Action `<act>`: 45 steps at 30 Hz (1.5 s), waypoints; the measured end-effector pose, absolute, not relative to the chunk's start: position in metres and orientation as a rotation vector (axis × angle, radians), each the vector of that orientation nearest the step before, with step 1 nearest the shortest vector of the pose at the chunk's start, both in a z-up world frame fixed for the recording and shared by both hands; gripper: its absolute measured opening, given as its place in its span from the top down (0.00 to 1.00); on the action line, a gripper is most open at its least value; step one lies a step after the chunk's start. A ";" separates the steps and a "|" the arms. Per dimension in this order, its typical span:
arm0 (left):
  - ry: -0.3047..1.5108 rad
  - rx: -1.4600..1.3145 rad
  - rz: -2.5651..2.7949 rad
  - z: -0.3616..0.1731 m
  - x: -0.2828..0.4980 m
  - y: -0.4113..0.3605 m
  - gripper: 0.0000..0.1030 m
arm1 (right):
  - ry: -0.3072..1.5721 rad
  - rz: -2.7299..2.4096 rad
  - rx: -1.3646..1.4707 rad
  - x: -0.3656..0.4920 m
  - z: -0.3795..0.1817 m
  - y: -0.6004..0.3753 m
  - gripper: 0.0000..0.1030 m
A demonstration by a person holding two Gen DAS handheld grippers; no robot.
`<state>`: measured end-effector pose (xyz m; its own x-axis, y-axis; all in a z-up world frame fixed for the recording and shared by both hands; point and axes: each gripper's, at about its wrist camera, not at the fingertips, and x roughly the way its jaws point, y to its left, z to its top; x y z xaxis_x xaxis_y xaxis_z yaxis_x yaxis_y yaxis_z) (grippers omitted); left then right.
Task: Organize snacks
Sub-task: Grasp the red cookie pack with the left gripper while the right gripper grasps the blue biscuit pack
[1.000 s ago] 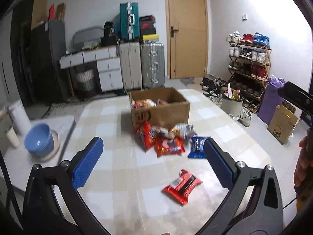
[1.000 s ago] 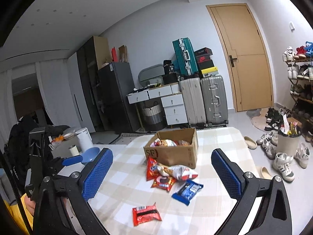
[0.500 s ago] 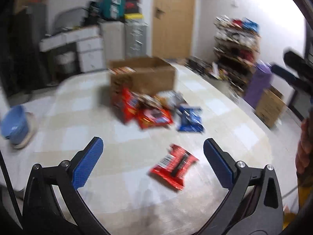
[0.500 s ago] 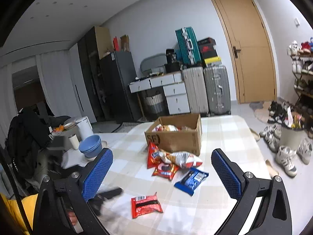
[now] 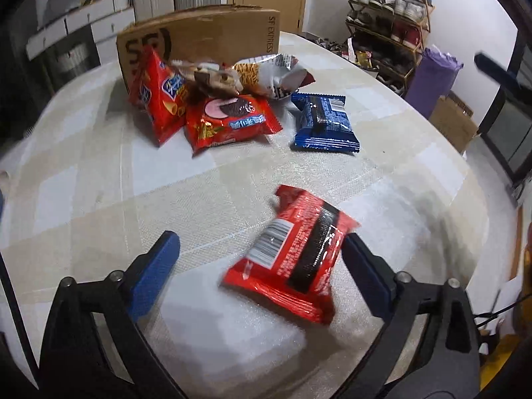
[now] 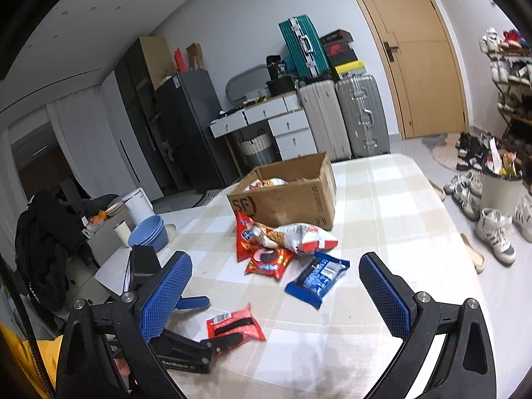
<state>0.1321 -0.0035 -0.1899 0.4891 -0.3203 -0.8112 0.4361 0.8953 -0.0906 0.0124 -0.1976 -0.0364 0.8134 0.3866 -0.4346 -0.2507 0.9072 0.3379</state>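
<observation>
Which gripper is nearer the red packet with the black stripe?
Left. The left gripper is open around the red packet; the right gripper is open above the table, farther off.

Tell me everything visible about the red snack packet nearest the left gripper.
The red snack packet is a glossy foil-like wrapper with a black band across it and a white barcode label, so its back seems to face up. It lies flat on the checked tablecloth, apart from the other snacks, skewed to the table's edge. The open left gripper straddles it; its right-hand finger is at or touching the packet's edge, and the other finger stands clear.
</observation>
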 end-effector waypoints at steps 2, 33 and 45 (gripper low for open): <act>0.971 0.118 -0.476 -0.196 0.138 -0.006 0.25 | 0.531 0.341 0.286 0.016 -0.042 -0.201 0.01; 0.911 -0.046 -0.392 -0.185 0.134 0.050 0.61 | 0.959 0.233 0.304 0.164 -0.155 -0.176 0.02; 0.897 -0.086 -0.370 -0.179 0.127 0.063 0.61 | 0.977 0.211 0.023 0.167 -0.159 -0.144 0.56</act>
<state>0.1274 0.0626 -0.1794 0.5654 -0.3495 -0.7471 0.2784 0.9335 -0.2260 0.1668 -0.1441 -0.1586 0.5409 0.1880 -0.8198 -0.1676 0.9792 0.1140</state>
